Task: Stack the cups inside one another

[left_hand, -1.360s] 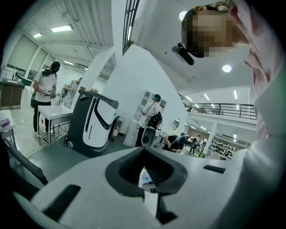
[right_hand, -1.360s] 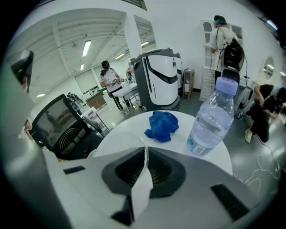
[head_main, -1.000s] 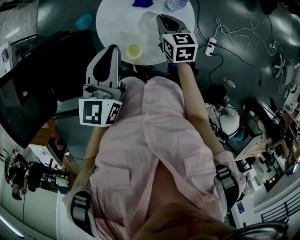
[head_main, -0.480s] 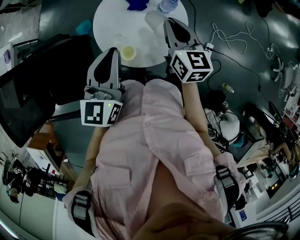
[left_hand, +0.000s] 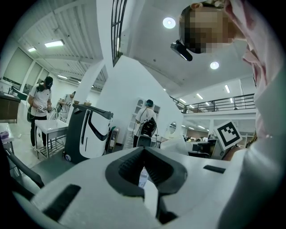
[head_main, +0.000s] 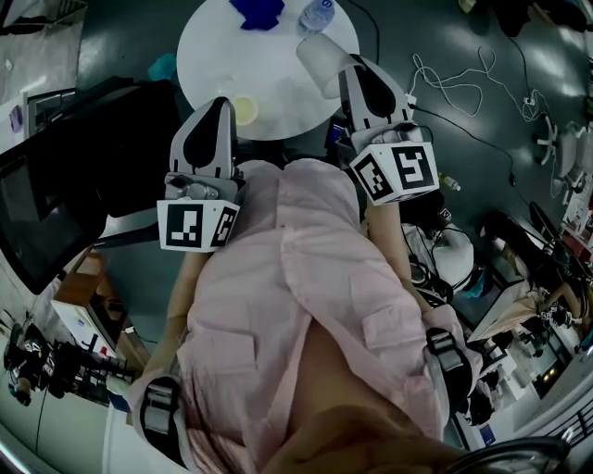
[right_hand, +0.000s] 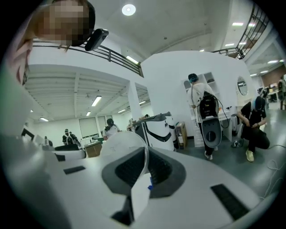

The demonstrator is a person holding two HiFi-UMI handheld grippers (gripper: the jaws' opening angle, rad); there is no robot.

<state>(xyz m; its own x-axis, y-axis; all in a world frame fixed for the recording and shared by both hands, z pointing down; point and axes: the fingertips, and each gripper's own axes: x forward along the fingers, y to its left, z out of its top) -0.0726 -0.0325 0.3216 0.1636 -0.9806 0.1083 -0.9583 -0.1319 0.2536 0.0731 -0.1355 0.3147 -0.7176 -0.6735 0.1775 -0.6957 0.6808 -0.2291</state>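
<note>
Right gripper [right_hand: 145, 150] is clamped tight on the thin wall of a clear plastic cup [right_hand: 119, 142], which bulges out to the left of the jaws; from the head view that cup [head_main: 320, 57] hangs just ahead of the tips, over the right edge of the round white table [head_main: 218, 56]. Left gripper [left_hand: 143, 151] has its tips pressed together with nothing pinched, and a small yellow-bottomed cup [head_main: 245, 109] sits on the table just beside its nose. Farther back stand a water bottle [head_main: 315, 14] and a blue object [head_main: 258, 11].
</note>
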